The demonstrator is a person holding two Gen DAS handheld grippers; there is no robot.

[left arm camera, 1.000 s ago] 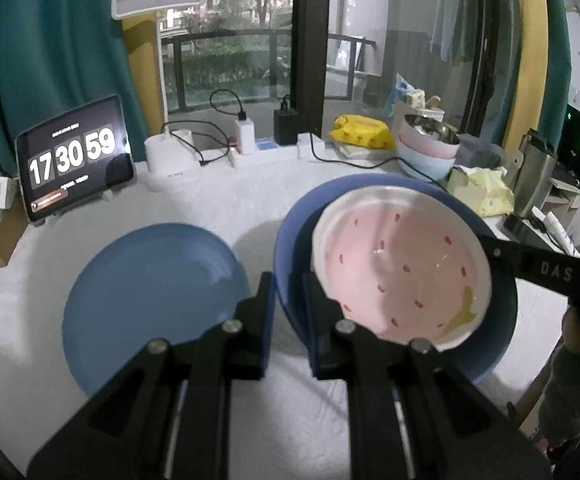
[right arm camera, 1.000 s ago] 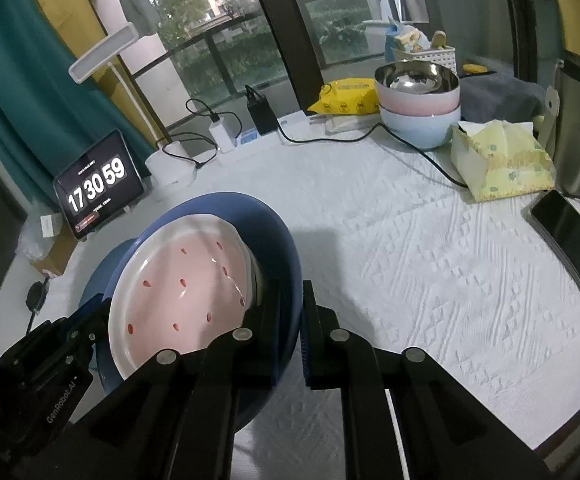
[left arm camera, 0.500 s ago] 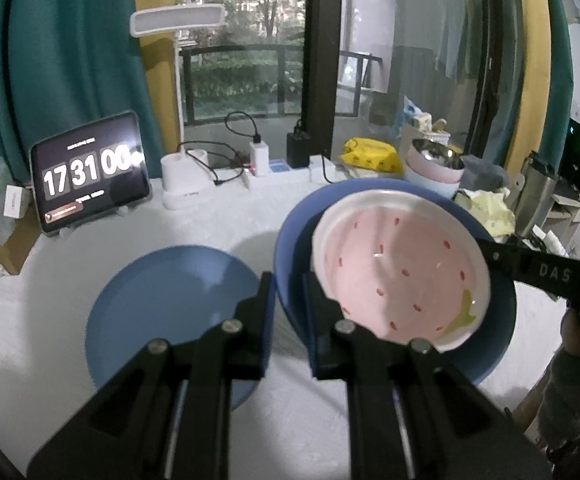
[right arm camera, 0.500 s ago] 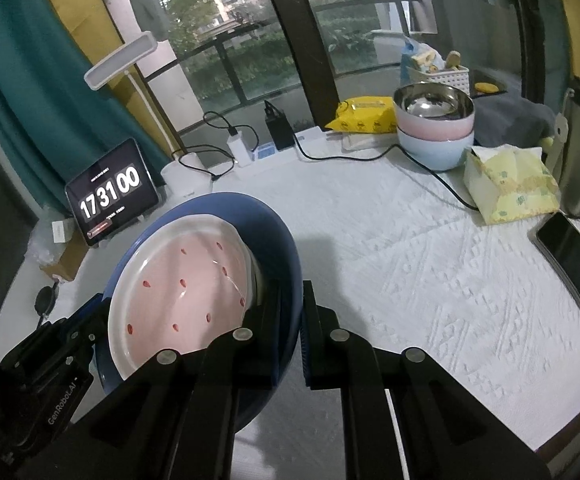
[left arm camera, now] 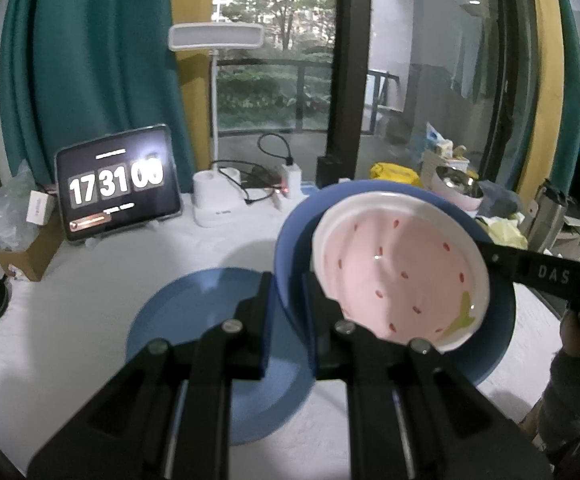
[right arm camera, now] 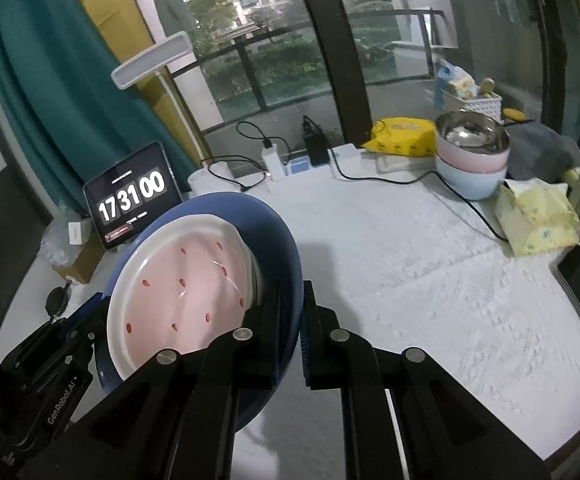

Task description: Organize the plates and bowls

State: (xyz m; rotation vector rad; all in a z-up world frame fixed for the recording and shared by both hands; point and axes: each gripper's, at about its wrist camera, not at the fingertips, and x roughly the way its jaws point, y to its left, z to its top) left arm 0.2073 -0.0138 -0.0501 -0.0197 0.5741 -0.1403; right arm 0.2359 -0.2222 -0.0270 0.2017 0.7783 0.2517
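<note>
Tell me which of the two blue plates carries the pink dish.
The blue plate held up by both grippers carries the pink strawberry dish. The other blue plate lies bare and flat on the white tablecloth, to its left in the left wrist view.

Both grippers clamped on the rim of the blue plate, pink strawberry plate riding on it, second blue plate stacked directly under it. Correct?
Not quite: the second blue plate isn't stacked under it. It lies alone on the table, apart, as the left wrist view shows. The rest holds: left gripper and right gripper clamp the blue plate, with the pink strawberry plate on it.
</note>
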